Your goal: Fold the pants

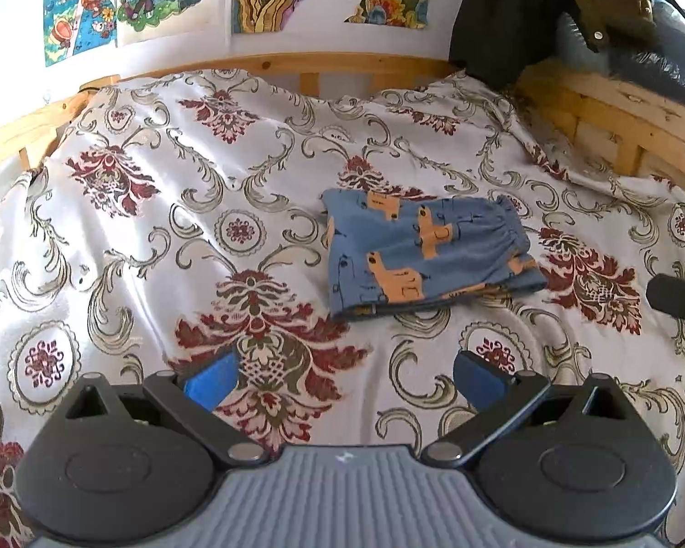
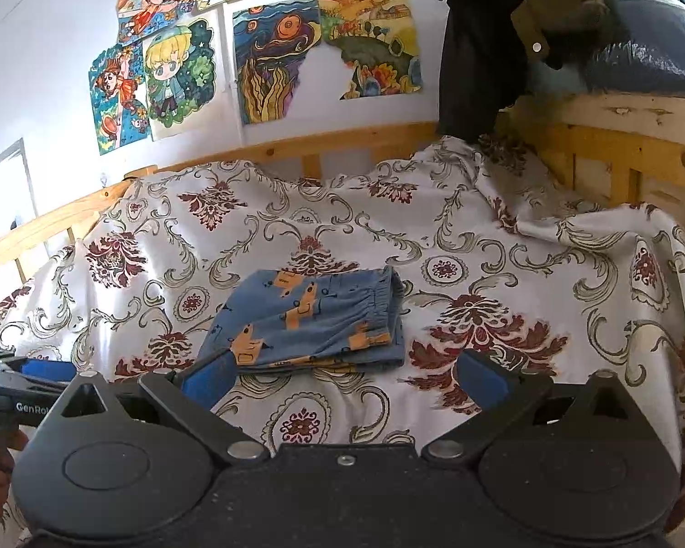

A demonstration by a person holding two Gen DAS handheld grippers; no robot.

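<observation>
Llama-print pants [image 1: 427, 253] lie folded on the bed [image 1: 160, 228].
Both my tools, left tool [image 1: 342, 376] and right tool [image 2: 342, 376], hang spread and empty; I'd judge only squaring edges ahead remains.

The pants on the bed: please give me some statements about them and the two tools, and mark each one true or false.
1. The pants lie folded into a compact bundle on the patterned bedspread. True.
2. The left tool is clamped on the pants. False: it is open, with nothing between its fingers.
3. The right tool is open and holds nothing. True.
4. The pants are plain red. False: they are blue with orange animal figures.
5. The elastic waistband faces the right side in both views. True.
</observation>
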